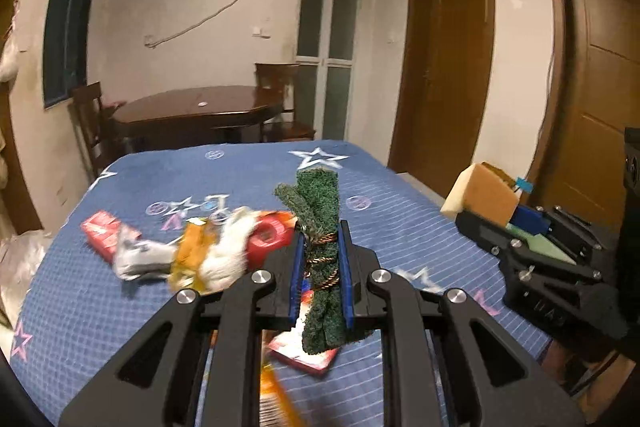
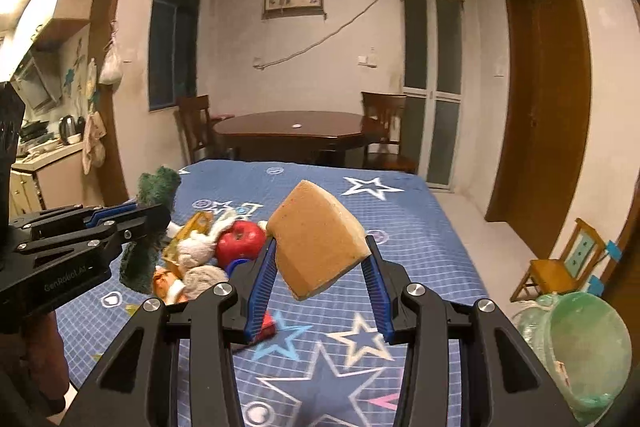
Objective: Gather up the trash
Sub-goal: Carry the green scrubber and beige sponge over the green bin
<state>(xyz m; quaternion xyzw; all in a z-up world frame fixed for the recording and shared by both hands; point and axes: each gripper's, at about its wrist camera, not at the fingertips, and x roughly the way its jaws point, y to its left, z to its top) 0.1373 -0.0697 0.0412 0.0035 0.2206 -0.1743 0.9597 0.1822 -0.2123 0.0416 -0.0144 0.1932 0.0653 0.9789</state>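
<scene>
Left gripper (image 1: 322, 267) clamped on a green scouring pad (image 1: 320, 211), right gripper (image 2: 320, 259) grasped a sponge (image 2: 318, 239), litter pile (image 2: 208, 247) lay on the star-print desk (image 2: 400, 219).

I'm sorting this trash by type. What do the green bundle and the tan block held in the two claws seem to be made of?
Green bundle: looks like coarse, fuzzy scouring-pad fibre, matte, tied with what looks like copper-coloured wire; the left claw pinches it.
Tan block: probably foam sponge, with a porous, speckled, dull face and a paler layer along one edge; the right claw grips it.
</scene>
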